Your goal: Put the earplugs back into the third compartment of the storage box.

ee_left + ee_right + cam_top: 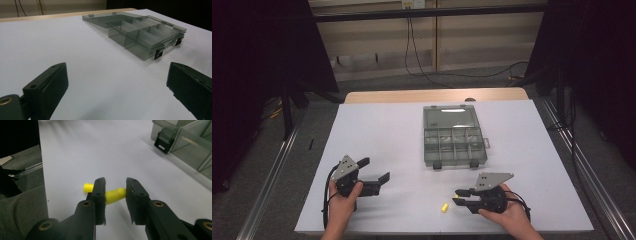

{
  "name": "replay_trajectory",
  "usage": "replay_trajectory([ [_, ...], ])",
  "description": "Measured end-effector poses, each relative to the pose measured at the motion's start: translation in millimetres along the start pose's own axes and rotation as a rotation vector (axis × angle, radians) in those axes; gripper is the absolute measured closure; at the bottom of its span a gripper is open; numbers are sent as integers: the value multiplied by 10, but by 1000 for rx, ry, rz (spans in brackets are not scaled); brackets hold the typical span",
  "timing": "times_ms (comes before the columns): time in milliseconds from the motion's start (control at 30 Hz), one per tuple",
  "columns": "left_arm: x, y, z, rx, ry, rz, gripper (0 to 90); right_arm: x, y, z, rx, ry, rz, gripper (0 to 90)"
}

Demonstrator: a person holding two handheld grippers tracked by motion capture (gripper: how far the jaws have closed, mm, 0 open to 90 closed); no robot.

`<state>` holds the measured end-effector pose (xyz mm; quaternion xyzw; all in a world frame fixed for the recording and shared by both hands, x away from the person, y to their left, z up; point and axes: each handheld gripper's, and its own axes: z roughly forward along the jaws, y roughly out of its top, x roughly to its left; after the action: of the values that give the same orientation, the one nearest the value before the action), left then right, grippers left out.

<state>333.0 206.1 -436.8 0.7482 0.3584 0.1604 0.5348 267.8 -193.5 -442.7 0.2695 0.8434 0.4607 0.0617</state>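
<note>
White table sheet (pixel 377 125), person seated at near edge, one two-jaw gripper in each hand.

Right gripper (pixel 458 196): low at the near right of the sheet, jaws pointing left toward a small yellow foam cylinder (pixel 444 207). In the high view the cylinder lies on the sheet just beside the jaw tips, apart from them. In the right gripper view the same cylinder (pixel 113 195) sits beyond the narrowed jaws, seen through the gap; left jaw hides part of it. Jaws partly drawn together, nothing pressed between the pads.

Left gripper (pixel 374 170): near left of the sheet, held in the left hand (pixel 343 200), jaws spread wide, nothing between them. Left gripper view shows both fingers (pixel 46 87) apart over bare sheet.

Smoky grey transparent plastic compartment box (pixel 454 135): centre of the sheet, lid flat open on the far side, dividers visible, two black latches on the near edge. Well apart from the cylinder.
</note>
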Motion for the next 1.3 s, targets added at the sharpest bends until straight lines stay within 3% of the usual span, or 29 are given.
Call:
replay_trajectory([
  [433, -9, -13, 7, 1, -9, 10, 39, -144, 109, -67, -53, -60, 30, 701],
  [1100, -12, -2, -54, -70, -7, 12, 37, -367, 338, -54, -66, -129, 53, 705],
  [1300, -9, -6, -58, -71, -12, 18, 37, -462, 426, -64, -68, -158, 67, 706],
])
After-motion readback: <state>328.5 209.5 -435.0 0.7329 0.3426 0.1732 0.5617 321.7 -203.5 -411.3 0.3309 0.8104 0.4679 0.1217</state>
